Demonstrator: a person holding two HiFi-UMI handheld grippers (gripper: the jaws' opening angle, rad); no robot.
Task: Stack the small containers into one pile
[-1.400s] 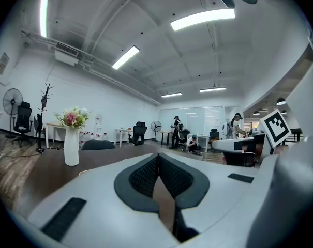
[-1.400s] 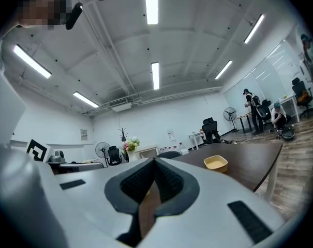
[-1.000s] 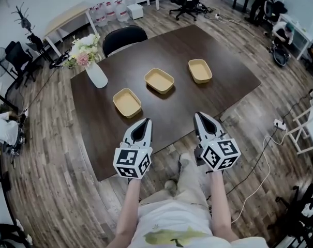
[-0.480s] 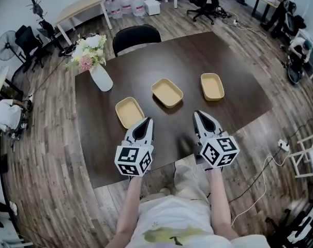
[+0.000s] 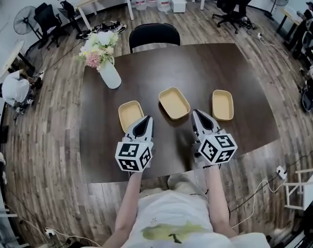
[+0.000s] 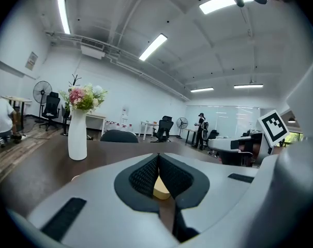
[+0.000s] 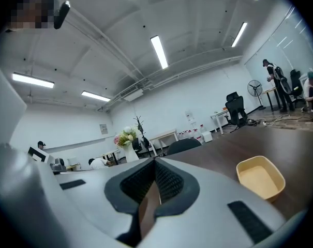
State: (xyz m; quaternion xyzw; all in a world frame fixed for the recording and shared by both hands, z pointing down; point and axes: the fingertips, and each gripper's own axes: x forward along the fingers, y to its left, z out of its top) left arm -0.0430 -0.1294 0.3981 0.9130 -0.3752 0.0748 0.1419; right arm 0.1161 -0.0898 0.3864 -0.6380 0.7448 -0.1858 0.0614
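- Tan and shallow, three small containers sit apart in a loose row on the dark wooden table [image 5: 99,149], none stacked on another.
- From the white vase [image 5: 110,75] of flowers [image 5: 98,46], the nearest container [image 5: 131,113] lies just on my side of it; I see nothing inside.
- Further from the vase, the middle container [image 5: 174,103] sits turned at an angle, also bare inside.
- Farthest from the vase, the farthest container [image 5: 222,105] stands lengthwise toward me, empty as well; it shows low on the right in the right gripper view [image 7: 261,177].
- My left gripper [image 5: 145,119] hangs on my side of the vase, its tip over the near corner of the nearest container; I can't tell whether it touches.
- Its jaws are pressed together at the tips with nothing clamped; a sliver of tan container [image 6: 161,190] shows through the gap behind them, and the vase [image 6: 77,136] stands off to the left.
- My right gripper [image 5: 196,112] sits further out from the vase, between the middle and farthest containers, touching neither.
- Its jaws are fully closed on nothing.
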